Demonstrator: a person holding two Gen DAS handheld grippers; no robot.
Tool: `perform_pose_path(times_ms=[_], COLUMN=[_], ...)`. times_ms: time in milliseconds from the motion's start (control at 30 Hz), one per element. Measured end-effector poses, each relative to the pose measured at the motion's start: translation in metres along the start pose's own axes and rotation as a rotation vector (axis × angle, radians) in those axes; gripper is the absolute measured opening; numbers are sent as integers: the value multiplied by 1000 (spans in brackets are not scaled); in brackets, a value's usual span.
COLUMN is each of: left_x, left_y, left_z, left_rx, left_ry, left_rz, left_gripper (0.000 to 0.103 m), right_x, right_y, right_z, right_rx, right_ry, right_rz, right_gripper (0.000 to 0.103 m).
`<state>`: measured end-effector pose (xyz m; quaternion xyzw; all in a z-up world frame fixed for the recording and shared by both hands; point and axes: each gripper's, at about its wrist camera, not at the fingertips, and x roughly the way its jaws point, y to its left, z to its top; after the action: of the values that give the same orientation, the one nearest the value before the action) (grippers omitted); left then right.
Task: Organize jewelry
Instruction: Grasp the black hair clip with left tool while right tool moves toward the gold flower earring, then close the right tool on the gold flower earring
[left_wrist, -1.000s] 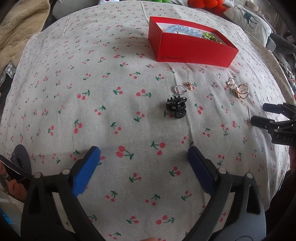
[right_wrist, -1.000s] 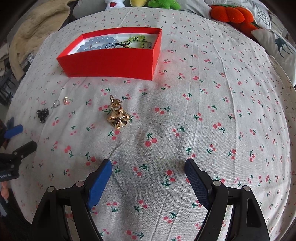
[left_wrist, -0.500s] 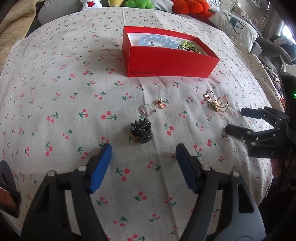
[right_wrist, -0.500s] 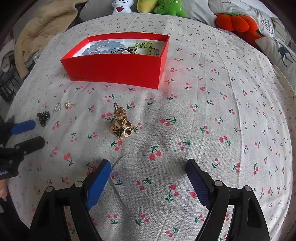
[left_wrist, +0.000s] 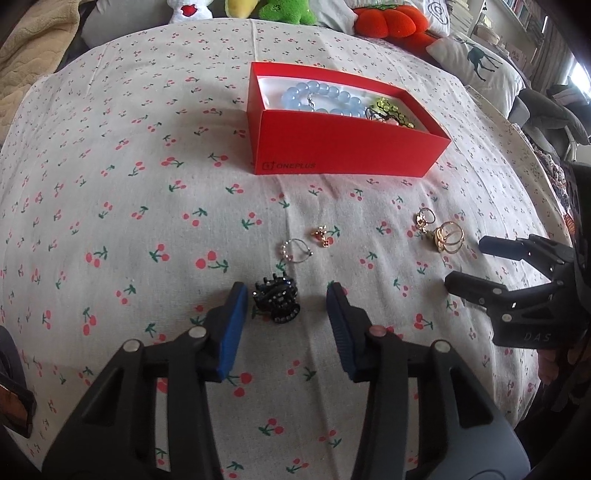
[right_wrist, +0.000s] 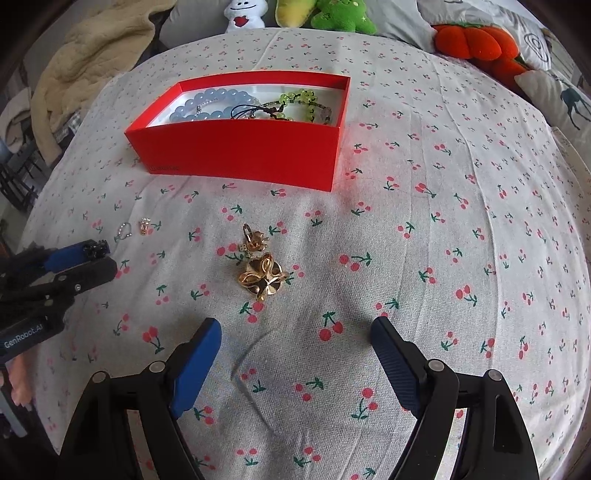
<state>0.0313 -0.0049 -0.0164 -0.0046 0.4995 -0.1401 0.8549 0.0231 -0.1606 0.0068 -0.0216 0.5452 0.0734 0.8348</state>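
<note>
A black hair claw (left_wrist: 276, 300) lies on the cherry-print cloth between the fingers of my left gripper (left_wrist: 283, 295), which is open around it, not touching. Beyond it lie a silver ring (left_wrist: 295, 250) and a small gold earring (left_wrist: 322, 236). A gold flower piece (right_wrist: 263, 276) and a small gold ring (right_wrist: 253, 236) lie ahead of my right gripper (right_wrist: 295, 332), which is open and empty. The red box (right_wrist: 240, 151) holds a blue bead bracelet (right_wrist: 210, 107) and a green bead bracelet (right_wrist: 299, 98). The left gripper (right_wrist: 94, 258) shows at the right wrist view's left edge.
Plush toys (right_wrist: 332, 14) and an orange cushion (right_wrist: 476, 40) line the far edge. A beige blanket (right_wrist: 85, 59) lies at the far left. A deer-print pillow (left_wrist: 480, 66) sits at the far right. The right gripper (left_wrist: 469, 266) shows at the left view's right side.
My left gripper has moved forward and down until its fingers flank the black hair claw, and the fingers have narrowed. My right gripper has edged closer to the gold pieces.
</note>
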Motion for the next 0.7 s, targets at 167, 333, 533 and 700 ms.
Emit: perform_pose_path(times_ms=[167, 333, 533, 700], left_x=[-1, -2, -4, -5], left_y=[4, 7, 8, 9], left_z=[1, 2, 1, 0], left_rx=[-20, -38, -46, -53], left_ry=[-4, 0, 12, 19], left_rz=[4, 6, -6, -10], left_gripper=[33, 26, 26, 26], right_x=[1, -2, -5, -11], right_y=[1, 4, 4, 3], right_z=[4, 4, 9, 16], right_rx=[3, 7, 26, 57], right_ry=[-4, -9, -17, -32], right_rz=[8, 24, 35, 55], right_gripper=[84, 84, 75, 66])
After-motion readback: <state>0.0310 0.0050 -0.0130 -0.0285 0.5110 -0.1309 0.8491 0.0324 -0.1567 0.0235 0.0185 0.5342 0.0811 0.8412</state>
